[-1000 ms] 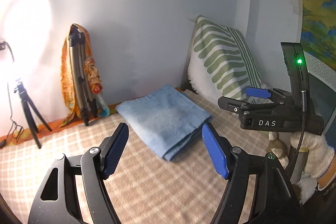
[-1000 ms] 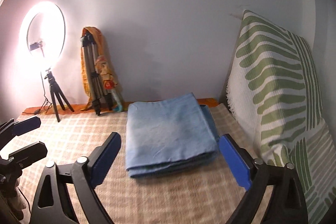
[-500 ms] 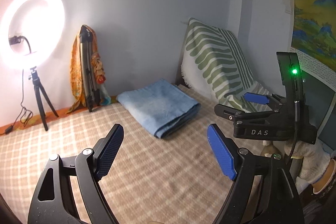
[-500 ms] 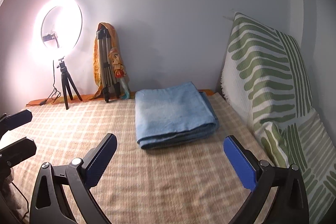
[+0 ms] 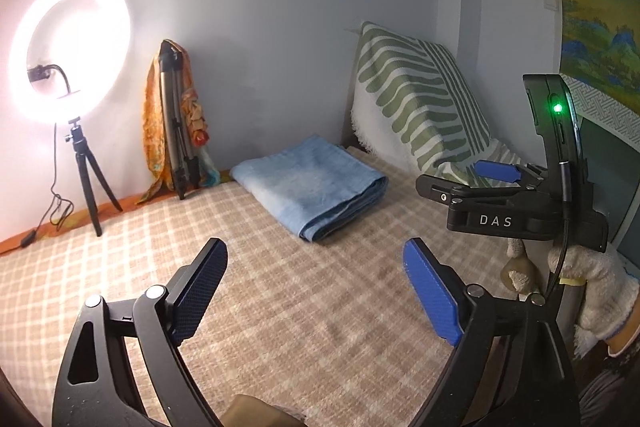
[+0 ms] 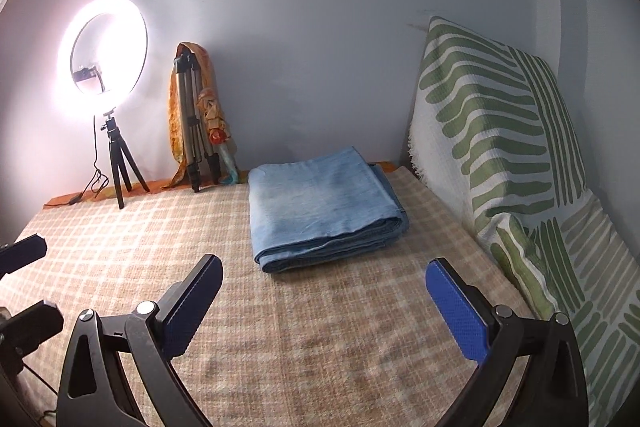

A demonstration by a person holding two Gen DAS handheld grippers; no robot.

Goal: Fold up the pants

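Note:
The light blue denim pants [image 5: 310,183] lie folded in a flat rectangular stack on the checked beige bedcover, near the back wall; they also show in the right wrist view [image 6: 320,205]. My left gripper [image 5: 316,267] is open and empty, well short of the pants. My right gripper [image 6: 324,287] is open and empty, just in front of the stack's near edge. The right gripper also shows from the side in the left wrist view [image 5: 460,179], held by a gloved hand [image 5: 600,283].
A lit ring light on a small tripod [image 6: 106,67] stands at the back left. A folded tripod draped with orange cloth [image 6: 196,119] leans on the wall. A green-and-white striped pillow [image 6: 492,131] lines the right side. The checked bedcover [image 6: 320,339] spreads in front.
Both grippers have pulled back from the folded pants, which now look smaller and farther off. The left view has swung left, bringing the ring light into view. Both stay open.

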